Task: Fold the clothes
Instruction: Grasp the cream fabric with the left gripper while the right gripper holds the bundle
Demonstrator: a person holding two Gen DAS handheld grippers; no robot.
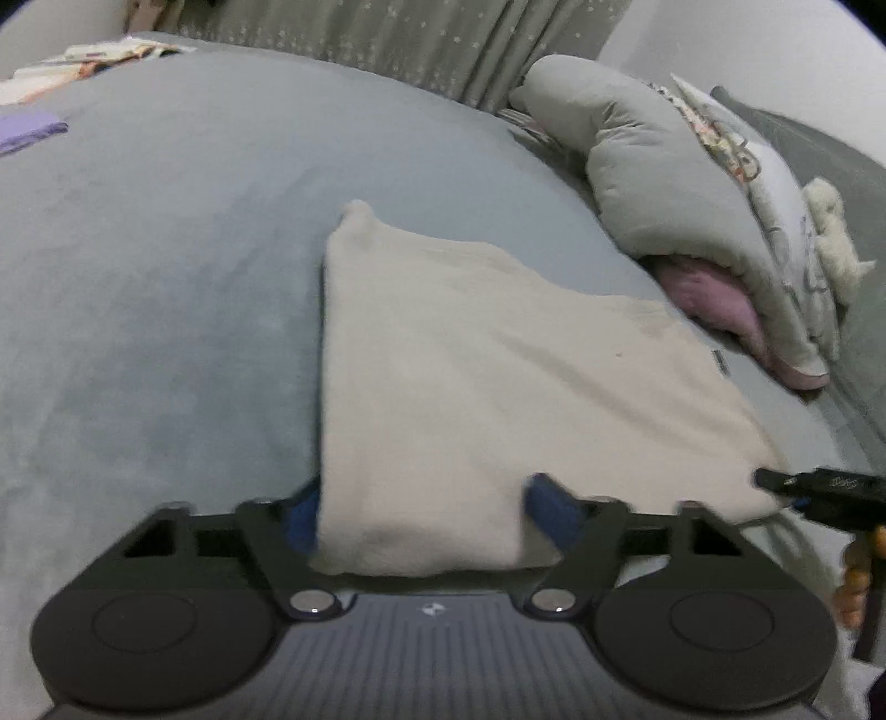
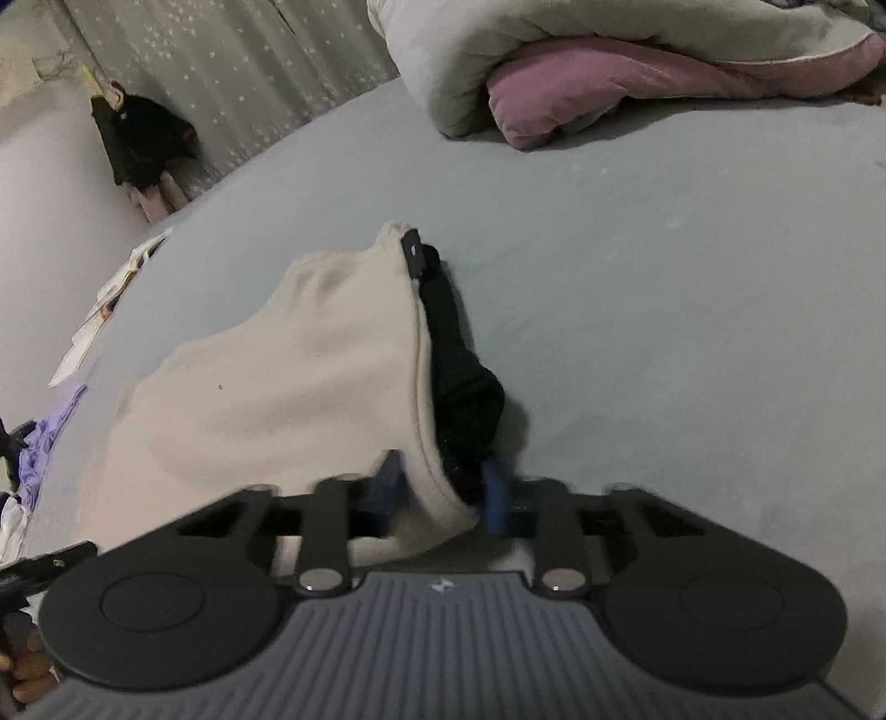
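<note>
A cream garment (image 1: pixel 470 360) lies folded on the grey-blue bed sheet (image 1: pixel 166 277). In the left wrist view its near edge drapes between my left gripper's blue fingers (image 1: pixel 302 518), which stand wide apart around the cloth; the left gripper (image 1: pixel 426 515) is open. In the right wrist view the same cream garment (image 2: pixel 288 376) shows a black lining (image 2: pixel 459 376) and a small black tag (image 2: pixel 412 249). My right gripper (image 2: pixel 443 493) has its blue fingers (image 2: pixel 494 498) close together on the garment's near corner. The right gripper's tip (image 1: pixel 797 484) shows at the right edge of the left wrist view.
A rolled grey and pink duvet (image 1: pixel 692 221) (image 2: pixel 609 72) lies at the far right of the bed. A purple cloth (image 1: pixel 30 130) (image 2: pixel 44 443) and papers (image 2: pixel 111 299) lie at the left. Grey star-pattern curtains (image 1: pixel 415 39) hang behind.
</note>
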